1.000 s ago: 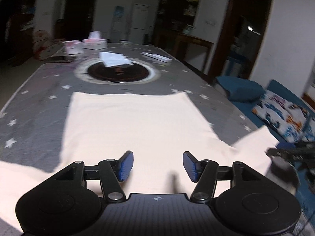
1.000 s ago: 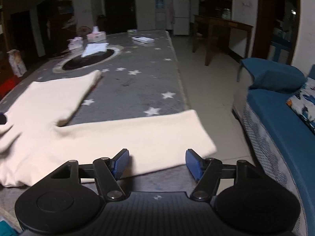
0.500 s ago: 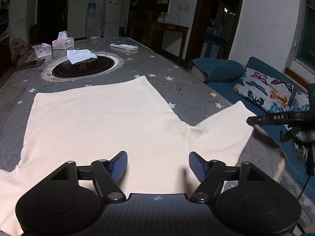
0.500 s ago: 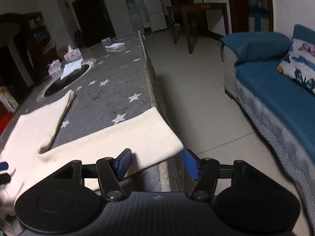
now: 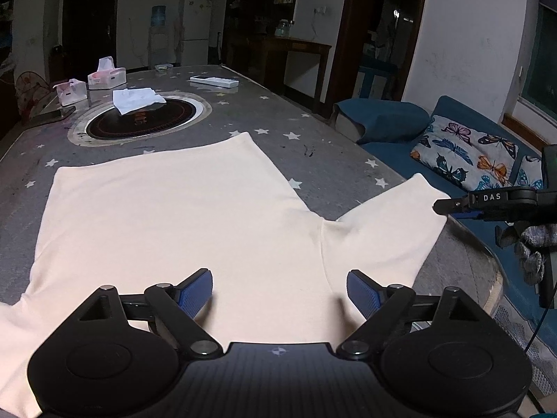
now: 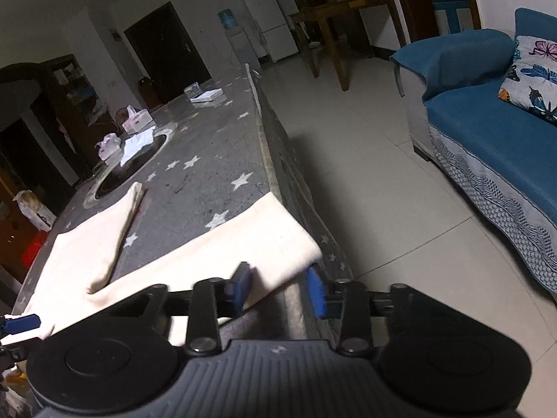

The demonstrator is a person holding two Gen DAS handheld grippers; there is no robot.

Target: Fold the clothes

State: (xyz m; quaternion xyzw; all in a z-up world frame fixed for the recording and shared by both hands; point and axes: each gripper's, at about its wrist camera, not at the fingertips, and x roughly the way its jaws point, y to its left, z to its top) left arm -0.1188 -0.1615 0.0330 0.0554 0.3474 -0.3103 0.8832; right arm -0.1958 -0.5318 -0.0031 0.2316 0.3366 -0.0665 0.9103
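Note:
A cream long-sleeved top (image 5: 181, 216) lies flat on the grey star-patterned table (image 5: 313, 160). My left gripper (image 5: 279, 292) is open just above the top's near edge, by the neck end, with nothing between its jaws. The top's right sleeve (image 6: 243, 244) stretches to the table's right edge. My right gripper (image 6: 280, 292) is open around the end of that sleeve, jaws partly narrowed, not clamped. The right gripper also shows in the left wrist view (image 5: 452, 206), touching the sleeve's end.
A round black hotplate (image 5: 139, 122) with a white cloth (image 5: 137, 99) sits mid-table. Tissue boxes (image 5: 106, 76) and a remote (image 5: 214, 81) lie at the far end. A blue sofa (image 6: 487, 129) with a butterfly cushion (image 5: 463, 156) stands right of the table across tiled floor (image 6: 365, 174).
My right gripper has swung right and down to the sleeve's end at the table edge, and its jaws have narrowed. My left gripper has turned slightly right over the top.

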